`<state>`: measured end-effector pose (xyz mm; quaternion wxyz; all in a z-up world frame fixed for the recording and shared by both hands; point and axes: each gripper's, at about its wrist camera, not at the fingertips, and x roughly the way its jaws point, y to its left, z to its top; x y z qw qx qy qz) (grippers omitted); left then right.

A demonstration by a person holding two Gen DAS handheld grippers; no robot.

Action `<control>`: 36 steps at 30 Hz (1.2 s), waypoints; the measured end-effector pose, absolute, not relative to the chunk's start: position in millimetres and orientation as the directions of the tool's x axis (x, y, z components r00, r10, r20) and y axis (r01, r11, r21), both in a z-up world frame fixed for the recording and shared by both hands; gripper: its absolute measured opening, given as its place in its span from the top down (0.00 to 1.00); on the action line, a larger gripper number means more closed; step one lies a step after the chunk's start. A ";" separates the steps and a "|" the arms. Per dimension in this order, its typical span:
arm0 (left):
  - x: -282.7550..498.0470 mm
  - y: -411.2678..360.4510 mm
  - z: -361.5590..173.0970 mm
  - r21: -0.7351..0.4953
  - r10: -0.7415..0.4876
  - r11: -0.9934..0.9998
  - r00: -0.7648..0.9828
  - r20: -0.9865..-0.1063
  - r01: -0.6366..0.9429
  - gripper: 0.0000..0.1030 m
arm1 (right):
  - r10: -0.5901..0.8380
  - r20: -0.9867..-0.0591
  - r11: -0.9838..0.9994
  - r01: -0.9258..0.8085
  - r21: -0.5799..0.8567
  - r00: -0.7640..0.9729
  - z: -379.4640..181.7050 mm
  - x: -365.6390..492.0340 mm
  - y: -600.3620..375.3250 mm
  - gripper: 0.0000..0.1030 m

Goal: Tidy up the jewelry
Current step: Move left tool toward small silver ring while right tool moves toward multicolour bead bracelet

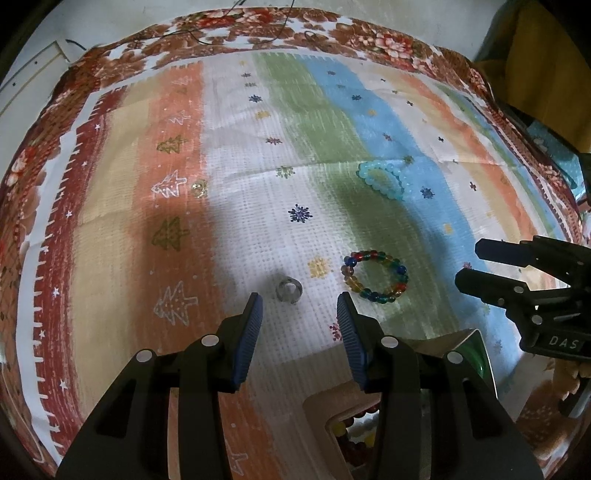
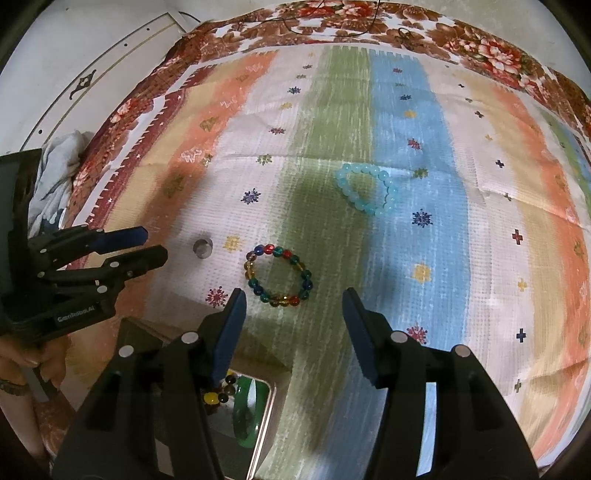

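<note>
A multicoloured bead bracelet (image 1: 376,276) lies on the striped cloth, just right of my open left gripper (image 1: 300,310); it also shows in the right wrist view (image 2: 279,275), just ahead of my open right gripper (image 2: 293,306). A small silver ring (image 1: 289,290) sits just ahead of the left fingers, also in the right wrist view (image 2: 202,247). A pale blue bead bracelet (image 1: 382,179) lies farther back (image 2: 367,188). A small gold piece (image 1: 200,188) lies at left. Both grippers are empty.
An open jewelry box (image 2: 258,402) below the grippers holds a green bangle (image 2: 248,417) and beaded bracelets (image 2: 219,395); its edge shows in the left wrist view (image 1: 328,410). A floral cloth border (image 1: 295,29) rings the table. A grey cloth (image 2: 55,173) lies at left.
</note>
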<state>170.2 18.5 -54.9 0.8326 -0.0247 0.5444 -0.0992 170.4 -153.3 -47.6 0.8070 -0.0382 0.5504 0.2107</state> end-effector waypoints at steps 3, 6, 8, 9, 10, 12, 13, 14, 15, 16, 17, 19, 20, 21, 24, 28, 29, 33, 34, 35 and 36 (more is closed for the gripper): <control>173.9 19.0 -57.3 -0.147 -0.189 0.980 0.381 -0.905 0.137 0.59 | 0.287 -0.909 0.912 -0.378 0.163 0.302 -51.6 175.6 -152.4 0.47; 178.6 18.5 -61.6 -0.143 -0.184 0.980 0.370 -0.911 0.136 0.59 | 0.284 -0.912 0.914 -0.372 0.164 0.296 -54.8 180.5 -151.9 0.47; 181.5 18.6 -63.9 -0.138 -0.179 0.981 0.365 -0.914 0.135 0.59 | 0.282 -0.914 0.914 -0.370 0.164 0.291 -56.5 182.5 -151.1 0.47; 183.0 18.7 -65.0 -0.137 -0.178 0.981 0.363 -0.915 0.135 0.59 | 0.281 -0.915 0.914 -0.372 0.164 0.289 -57.4 182.9 -150.8 0.47; 184.0 18.3 -65.6 -0.136 -0.177 0.981 0.361 -0.916 0.137 0.59 | 0.281 -0.916 0.913 -0.373 0.163 0.286 -58.5 183.2 -150.1 0.47; 185.7 17.9 -66.8 -0.134 -0.176 0.981 0.358 -0.917 0.140 0.59 | 0.277 -0.919 0.913 -0.375 0.160 0.281 -61.0 184.4 -149.3 0.47; 186.7 17.4 -67.4 -0.133 -0.176 0.981 0.356 -0.918 0.142 0.59 | 0.275 -0.920 0.913 -0.375 0.160 0.279 -62.0 184.9 -149.3 0.47; 187.5 16.8 -68.1 -0.131 -0.175 0.981 0.355 -0.919 0.144 0.59 | 0.273 -0.922 0.914 -0.374 0.159 0.275 -64.1 186.7 -149.3 0.47; 188.4 16.5 -68.7 -0.129 -0.174 0.981 0.352 -0.920 0.146 0.59 | 0.270 -0.924 0.915 -0.371 0.158 0.272 -66.0 188.1 -149.5 0.47; 189.1 16.2 -69.3 -0.128 -0.174 0.981 0.351 -0.920 0.149 0.59 | 0.265 -0.926 0.917 -0.367 0.157 0.268 -68.7 190.4 -149.7 0.47; 190.0 15.4 -70.4 -0.126 -0.172 0.980 0.348 -0.922 0.151 0.59 | 0.262 -0.928 0.918 -0.364 0.156 0.264 -70.8 192.3 -150.1 0.47; 190.5 14.5 -72.4 -0.122 -0.170 0.980 0.343 -0.924 0.157 0.59 | 0.258 -0.932 0.920 -0.358 0.157 0.254 -75.4 195.8 -150.5 0.47; 191.0 14.5 -73.2 -0.122 -0.170 0.980 0.341 -0.925 0.158 0.59 | 0.256 -0.934 0.921 -0.357 0.157 0.248 -78.5 197.7 -150.1 0.47; 191.2 14.3 -74.0 -0.120 -0.168 0.980 0.339 -0.926 0.159 0.59 | 0.254 -0.936 0.921 -0.356 0.157 0.243 -80.9 199.2 -149.7 0.47; 191.7 14.7 -76.4 -0.117 -0.165 0.980 0.333 -0.928 0.162 0.59 | 0.248 -0.940 0.922 -0.353 0.156 0.232 -86.3 202.8 -147.9 0.47; 193.5 13.6 -79.0 -0.111 -0.160 0.980 0.323 -0.933 0.167 0.59 | 0.242 -0.942 0.924 -0.351 0.151 0.231 -90.1 206.7 -146.3 0.47; 194.8 12.9 -79.4 -0.107 -0.158 0.980 0.324 -0.933 0.169 0.59 | 0.240 -0.944 0.924 -0.351 0.150 0.228 -91.5 207.4 -145.5 0.47; 201.0 10.6 -83.0 -0.097 -0.149 0.980 0.316 -0.937 0.175 0.59 | 0.229 -0.949 0.924 -0.357 0.141 0.218 -96.5 208.3 -142.6 0.47; 201.8 8.7 -84.9 -0.092 -0.146 0.979 0.312 -0.939 0.183 0.59 | 0.226 -0.950 0.923 -0.359 0.139 0.216 -97.4 208.4 -142.2 0.47; 202.3 7.9 -86.5 -0.087 -0.143 0.979 0.309 -0.940 0.187 0.59 | 0.225 -0.950 0.923 -0.359 0.137 0.215 -98.1 208.4 -142.2 0.47; 202.8 6.9 -88.3 -0.081 -0.138 0.978 0.305 -0.942 0.190 0.59 | 0.221 -0.952 0.924 -0.357 0.135 0.213 -99.4 208.9 -142.4 0.47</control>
